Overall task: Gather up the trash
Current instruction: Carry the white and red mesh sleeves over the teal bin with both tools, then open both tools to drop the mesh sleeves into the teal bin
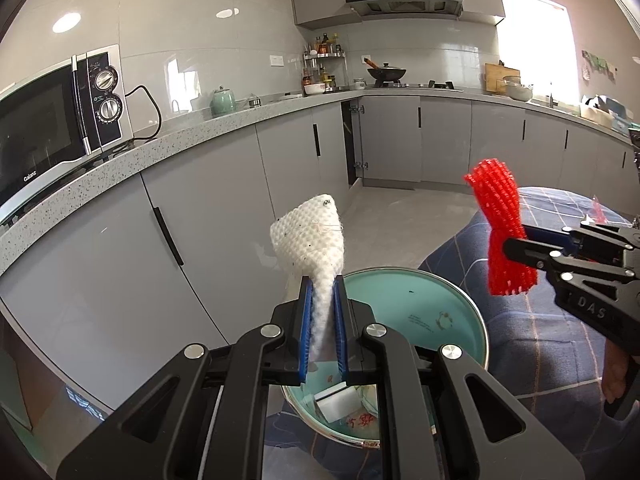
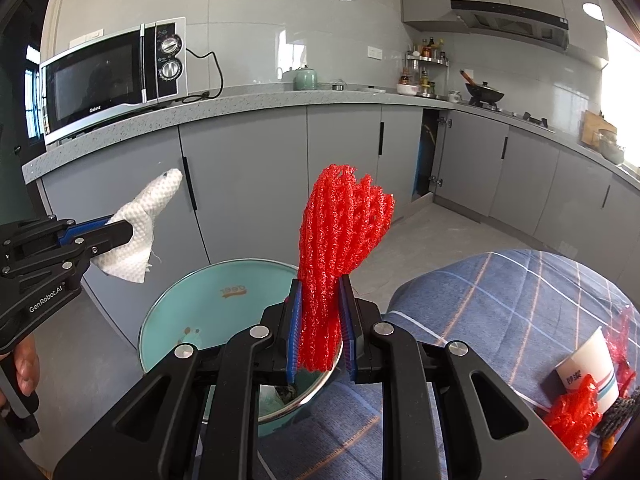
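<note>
Bin [image 2: 208, 304] sits below both grippers; left gripper [image 1: 323, 300] clamps white foam net [image 1: 310, 236], right gripper [image 2: 320, 312] clamps red mesh net [image 2: 340, 240]. Paper cup [image 2: 590, 364] and red scraps [image 2: 572, 412] lie on the checked tabletop [image 2: 500, 292] nearby.

Red mesh netting [image 2: 340, 264], knobbly weave; white foam net [image 1: 310, 240] w/ dimpled texture, few dark specks. Bin [image 1: 420, 300] teal inside, silver rim; cloth [image 2: 500, 300] navy w/ pale check lines. Grippers black, blue pads [image 1: 306, 328]; cup [image 2: 588, 372] white w/ blue stripes; surface [image 1: 120, 164] grey speckled.
</note>
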A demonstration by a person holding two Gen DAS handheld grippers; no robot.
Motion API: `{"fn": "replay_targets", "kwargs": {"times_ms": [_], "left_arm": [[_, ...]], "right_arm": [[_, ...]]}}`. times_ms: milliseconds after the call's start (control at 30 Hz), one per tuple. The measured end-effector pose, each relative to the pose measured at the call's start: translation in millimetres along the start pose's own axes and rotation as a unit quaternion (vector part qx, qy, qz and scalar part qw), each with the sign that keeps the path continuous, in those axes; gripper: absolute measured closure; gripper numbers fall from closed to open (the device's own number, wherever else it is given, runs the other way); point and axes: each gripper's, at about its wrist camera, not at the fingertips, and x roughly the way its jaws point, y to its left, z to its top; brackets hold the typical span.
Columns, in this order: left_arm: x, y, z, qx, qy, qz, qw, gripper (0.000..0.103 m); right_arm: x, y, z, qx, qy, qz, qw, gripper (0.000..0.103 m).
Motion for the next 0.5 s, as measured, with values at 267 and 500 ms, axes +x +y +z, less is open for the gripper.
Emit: {"fn": "replay_targets", "kwargs": {"times_ms": [267, 500], "left_arm": [[3, 5, 0, -0.004, 0.004, -0.002, 1.0, 0.092], [9, 6, -2, -0.004, 0.012, -0.005, 0.9999, 0.088]], "right_arm": [[8, 8, 0, -0.01, 0.006, 0.006, 1.0, 0.084], [21, 11, -5, -0.019, 0.023, 0.013, 0.999, 0.081]]}}
